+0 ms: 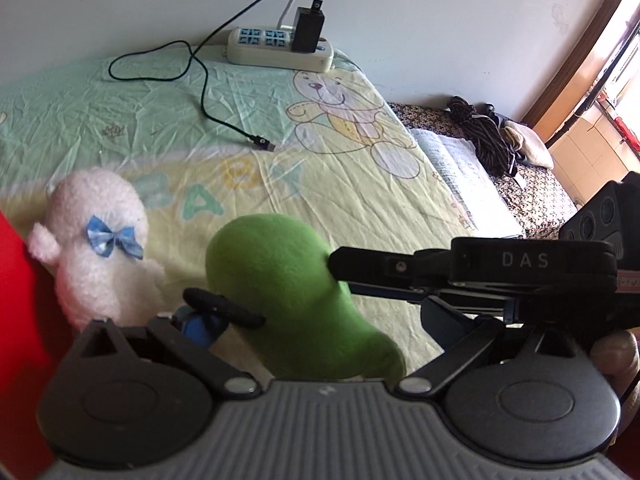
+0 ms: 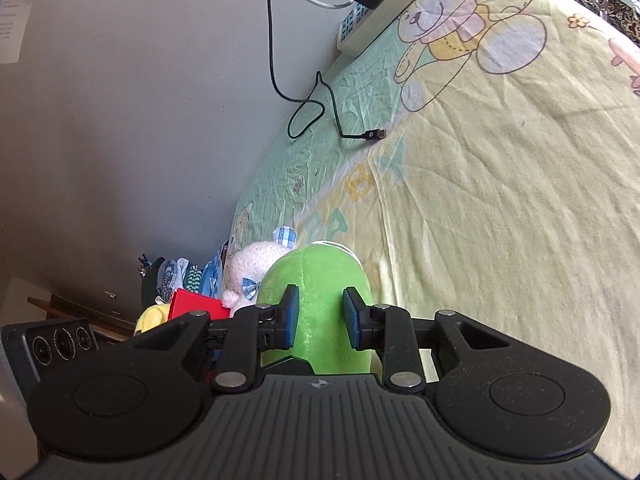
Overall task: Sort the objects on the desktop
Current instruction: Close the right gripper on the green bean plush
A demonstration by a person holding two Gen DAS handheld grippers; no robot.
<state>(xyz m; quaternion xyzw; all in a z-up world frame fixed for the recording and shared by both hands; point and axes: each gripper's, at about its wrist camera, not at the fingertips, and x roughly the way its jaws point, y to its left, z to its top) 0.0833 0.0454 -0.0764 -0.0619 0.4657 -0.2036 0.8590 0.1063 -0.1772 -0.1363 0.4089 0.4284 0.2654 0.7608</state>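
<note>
In the left wrist view, a red object [image 1: 16, 280] fills the far left edge, its shape cut off by the frame. Just beside it a white plush toy [image 1: 100, 252] with a blue checked bow [image 1: 114, 237] stands on the bed sheet [image 1: 360, 184]. Next comes the green plush toy [image 1: 288, 292], rising in front of the camera. The left gripper [image 1: 224, 312] shows only 1 black finger, at the toy's left side and touching it; the other finger is hidden behind the toy, so I cannot tell how wide this gripper stands. From the right, the right gripper [image 1: 340, 264] reaches in sideways — its tip presses into the green toy's upper flank.

Further back, a black cable [image 1: 204, 92] loops across the sheet to a white power strip [image 1: 280, 50] with a black charger [image 1: 308, 28] plugged in, against the wall. A printed bear [image 1: 340, 116] lies right of the cable's free end, and dark folded clothes [image 1: 492, 136] sit on a lower surface at far right.

In the right wrist view, a yellow plush [image 2: 154, 316] and the red object [image 2: 196, 306] sit at left, then the white plush toy [image 2: 252, 276]. The right gripper [image 2: 320, 316] has its 2 blue pads [image 2: 352, 316] narrowed onto the green plush toy [image 2: 320, 280], 1 on each side — holding it above the bed.
</note>
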